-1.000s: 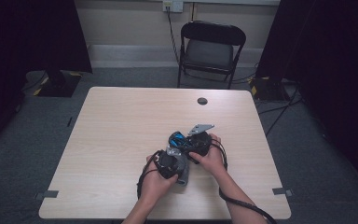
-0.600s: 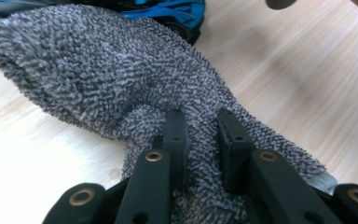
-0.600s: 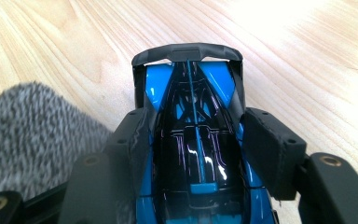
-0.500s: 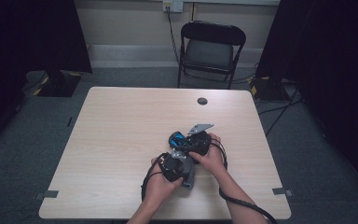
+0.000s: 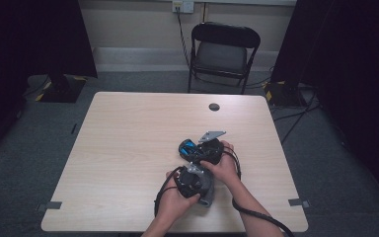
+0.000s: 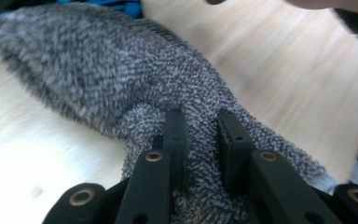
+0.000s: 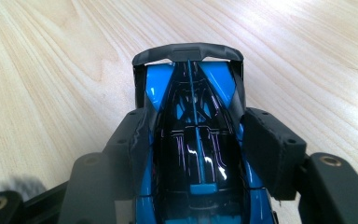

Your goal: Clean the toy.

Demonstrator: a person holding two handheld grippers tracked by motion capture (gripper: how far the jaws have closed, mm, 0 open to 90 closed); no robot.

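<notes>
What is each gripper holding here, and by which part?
Left gripper pinches a bunched fold of the fuzzy grey cloth. Right gripper clamps the blue-and-black toy race car across the sides of its body.

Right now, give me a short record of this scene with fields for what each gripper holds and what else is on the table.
left gripper: shut on the grey fuzzy cloth
right gripper: shut on the blue and black toy car, jaws on its two sides
toy car: on the wooden table, in front of the cloth
also on table: small dark round object near the far edge
behind table: black folding chair
</notes>
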